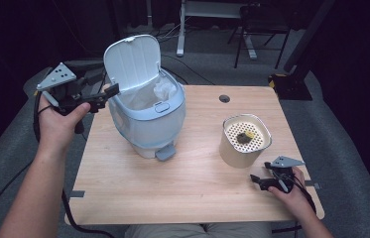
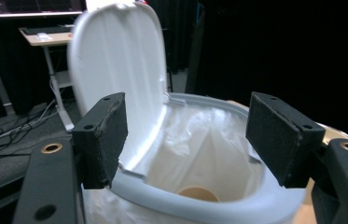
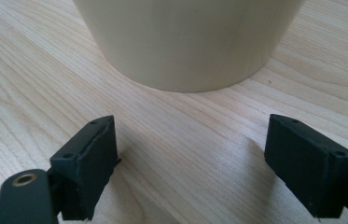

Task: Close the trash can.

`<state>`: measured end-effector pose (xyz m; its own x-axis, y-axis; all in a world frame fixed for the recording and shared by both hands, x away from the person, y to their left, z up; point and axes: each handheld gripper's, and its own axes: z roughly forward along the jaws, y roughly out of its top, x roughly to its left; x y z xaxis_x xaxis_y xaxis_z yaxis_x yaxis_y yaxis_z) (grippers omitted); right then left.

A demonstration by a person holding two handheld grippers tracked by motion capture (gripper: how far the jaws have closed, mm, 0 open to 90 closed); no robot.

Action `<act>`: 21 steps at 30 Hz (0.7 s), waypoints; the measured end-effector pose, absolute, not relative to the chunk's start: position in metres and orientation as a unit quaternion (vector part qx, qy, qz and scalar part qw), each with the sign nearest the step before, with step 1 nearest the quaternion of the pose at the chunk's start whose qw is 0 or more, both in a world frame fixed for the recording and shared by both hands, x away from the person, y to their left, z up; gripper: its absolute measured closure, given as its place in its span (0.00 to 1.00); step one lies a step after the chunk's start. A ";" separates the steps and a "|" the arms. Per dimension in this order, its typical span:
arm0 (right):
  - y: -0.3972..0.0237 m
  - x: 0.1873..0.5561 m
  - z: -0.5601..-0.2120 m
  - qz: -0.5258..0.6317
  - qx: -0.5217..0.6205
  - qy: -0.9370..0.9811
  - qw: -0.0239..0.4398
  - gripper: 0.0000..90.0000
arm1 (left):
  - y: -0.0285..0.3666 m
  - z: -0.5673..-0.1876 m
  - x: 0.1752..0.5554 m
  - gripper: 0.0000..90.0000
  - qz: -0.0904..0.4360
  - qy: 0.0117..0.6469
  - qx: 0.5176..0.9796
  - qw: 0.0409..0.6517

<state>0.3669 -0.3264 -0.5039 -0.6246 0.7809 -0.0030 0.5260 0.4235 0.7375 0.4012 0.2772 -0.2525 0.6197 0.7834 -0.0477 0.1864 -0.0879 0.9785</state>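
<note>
My left tongs (image 1: 104,95) hang in the air at the bin's (image 1: 148,124) left rim, jaws spread wide with nothing between them. In the left gripper view I look between the jaws into the bin: its lid (image 2: 115,70) stands up, a white liner (image 2: 199,144) fills the inside, and a tan round thing (image 2: 198,193) lies at the bottom. The bin stands at the back left of the bench (image 1: 182,193). My right tongs (image 1: 257,179) rest low on the bench at the front right, jaws also apart and empty, pointing at the cream pot (image 1: 244,141) just beyond them. The pot has a perforated top with a small dark and yellow bit (image 1: 246,137) on it.
</note>
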 end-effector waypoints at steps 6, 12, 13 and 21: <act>-0.326 0.367 -0.504 0.362 0.395 0.826 0.176 0.19 | 0.283 -0.248 0.415 0.33 0.270 0.366 0.689 0.564; -0.326 0.367 -0.504 0.362 0.395 0.826 0.175 0.19 | 0.283 -0.249 0.426 0.33 0.275 0.380 0.683 0.559; -0.326 0.367 -0.504 0.362 0.395 0.826 0.176 0.19 | 0.282 -0.250 0.430 0.33 0.279 0.385 0.683 0.555; -0.326 0.367 -0.504 0.362 0.395 0.826 0.176 0.19 | 0.286 -0.251 0.445 0.32 0.287 0.413 0.676 0.539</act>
<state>0.3671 -0.3263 -0.5039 -0.6263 0.7796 -0.0042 0.5249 0.4257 0.7371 0.4454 0.2855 -0.2511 0.4945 0.8673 -0.0566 0.2475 -0.0781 0.9657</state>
